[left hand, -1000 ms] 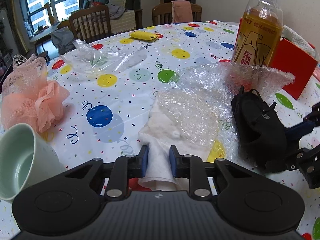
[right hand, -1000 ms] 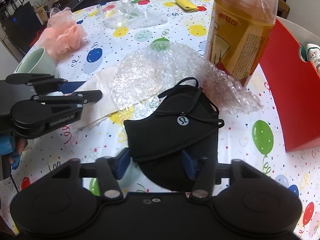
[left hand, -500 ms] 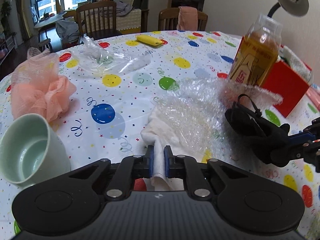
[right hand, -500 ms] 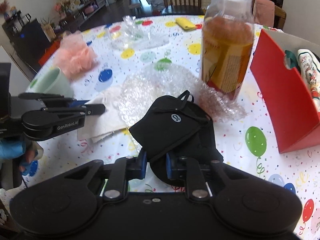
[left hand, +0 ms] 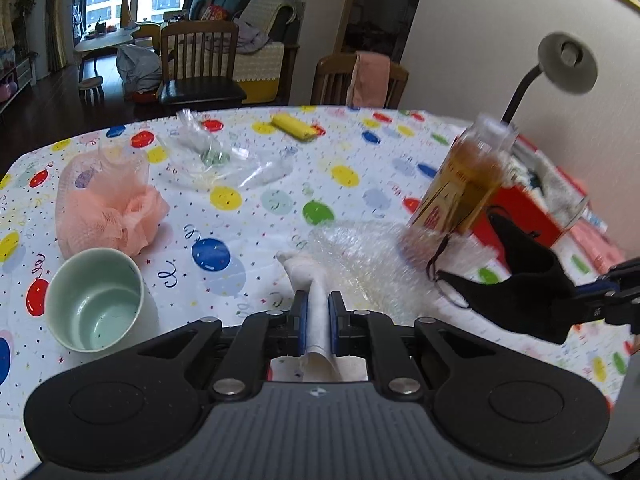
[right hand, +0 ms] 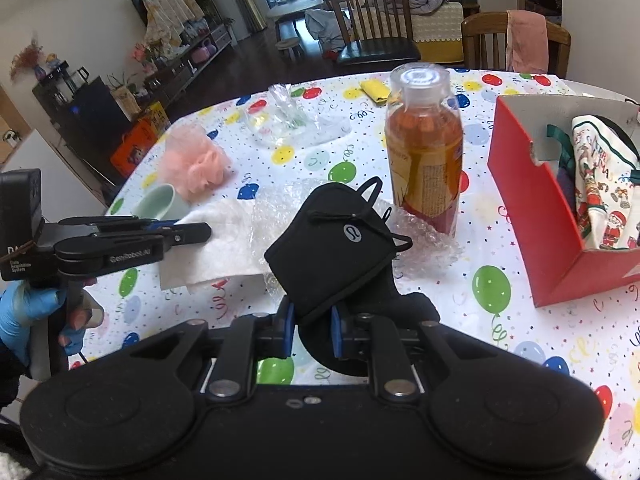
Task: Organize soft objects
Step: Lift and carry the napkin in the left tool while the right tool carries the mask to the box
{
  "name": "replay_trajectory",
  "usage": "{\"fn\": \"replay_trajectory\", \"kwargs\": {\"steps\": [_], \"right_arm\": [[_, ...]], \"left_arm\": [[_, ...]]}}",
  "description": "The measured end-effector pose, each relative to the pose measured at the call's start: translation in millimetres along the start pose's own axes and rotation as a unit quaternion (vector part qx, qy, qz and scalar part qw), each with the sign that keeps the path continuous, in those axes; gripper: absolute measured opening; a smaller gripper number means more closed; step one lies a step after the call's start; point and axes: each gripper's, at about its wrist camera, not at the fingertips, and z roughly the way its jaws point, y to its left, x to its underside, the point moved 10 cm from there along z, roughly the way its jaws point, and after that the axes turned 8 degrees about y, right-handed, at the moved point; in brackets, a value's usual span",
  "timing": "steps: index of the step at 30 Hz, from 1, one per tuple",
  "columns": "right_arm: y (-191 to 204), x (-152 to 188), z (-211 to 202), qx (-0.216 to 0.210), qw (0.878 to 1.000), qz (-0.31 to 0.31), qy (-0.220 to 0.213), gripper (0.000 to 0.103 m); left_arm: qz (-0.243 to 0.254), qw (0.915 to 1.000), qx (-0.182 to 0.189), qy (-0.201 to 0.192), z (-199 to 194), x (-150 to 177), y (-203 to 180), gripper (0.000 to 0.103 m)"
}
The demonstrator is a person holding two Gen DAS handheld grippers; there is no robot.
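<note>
My left gripper point(left hand: 318, 320) is shut on a white cloth point(left hand: 308, 280), whose near edge is pinched and raised off the table; the right wrist view shows that cloth point(right hand: 224, 240) stretched from the left gripper point(right hand: 202, 232). My right gripper point(right hand: 314, 326) is shut on a black face mask point(right hand: 332, 236), lifted above the tablecloth. The same mask point(left hand: 524, 292) hangs at the right of the left wrist view. Bubble wrap point(left hand: 372, 256) lies under and beside both. A red box point(right hand: 532, 208) holding printed fabric stands to the right.
A tall bottle of amber drink point(right hand: 426, 152) stands just behind the mask. A pale green cup point(left hand: 96, 300) and a pink mesh sponge point(left hand: 108, 208) sit at the left. A clear plastic bag point(left hand: 216, 160) and a yellow pouch point(left hand: 294, 126) lie farther back. Chairs ring the table.
Both grippers closed, the left on the white cloth and the right on the black mask, then rose. The cloth's edge and the whole mask came up off the table.
</note>
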Motion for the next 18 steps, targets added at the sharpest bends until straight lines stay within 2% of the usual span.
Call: {"fn": "replay_trajectory", "kwargs": {"steps": [7,18], "right_arm": [[-5,2,-29,-0.02,1.0,0.011,-0.014,0.016],[-30,-6,-85,-0.04,0.997,0.011,-0.057,0.017]], "left_arm": [[-0.021,0.9991,0.028,-0.023,-38,-8,-10,0.011],[-0.023,0.9951,0.06,-0.075,-102,-32,-54,0.011]]}}
